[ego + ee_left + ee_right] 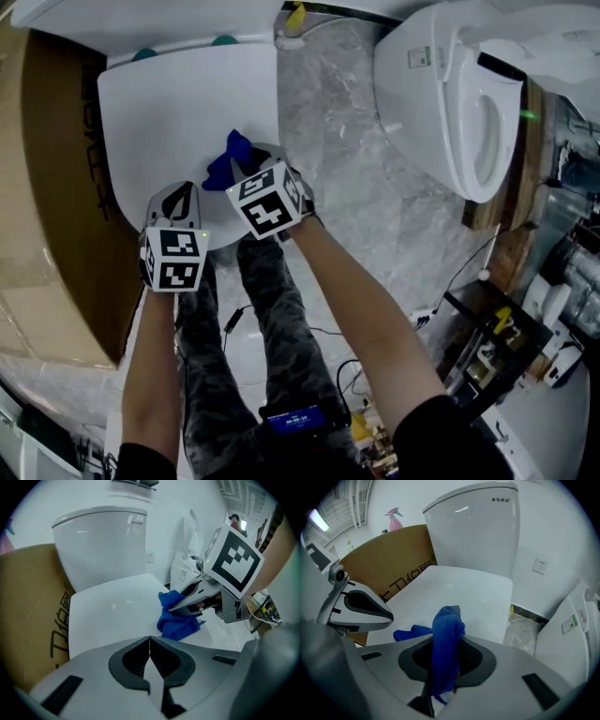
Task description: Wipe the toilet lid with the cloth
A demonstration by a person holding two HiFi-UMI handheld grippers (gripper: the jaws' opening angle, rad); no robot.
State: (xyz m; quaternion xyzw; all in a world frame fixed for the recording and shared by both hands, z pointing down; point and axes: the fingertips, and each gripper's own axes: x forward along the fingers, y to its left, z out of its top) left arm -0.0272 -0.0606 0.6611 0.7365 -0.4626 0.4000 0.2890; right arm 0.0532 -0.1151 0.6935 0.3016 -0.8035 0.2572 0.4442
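Note:
The white toilet lid (178, 112) lies closed below me. A blue cloth (231, 157) rests bunched on its near right part. My right gripper (251, 173) is shut on the blue cloth (446, 639), which stands up between its jaws and trails onto the lid (459, 590). My left gripper (181, 202) hovers over the lid's near edge, just left of the right one, shut with nothing in it (149, 641). In the left gripper view the cloth (176, 620) hangs from the right gripper (187, 603) over the lid (112, 616).
The cistern (101, 545) stands behind the lid. A brown cardboard box (56, 206) leans on the left. A second toilet (459, 103) with its seat raised stands to the right across a marble floor (337, 159). Cables and gear (497, 337) lie at the lower right.

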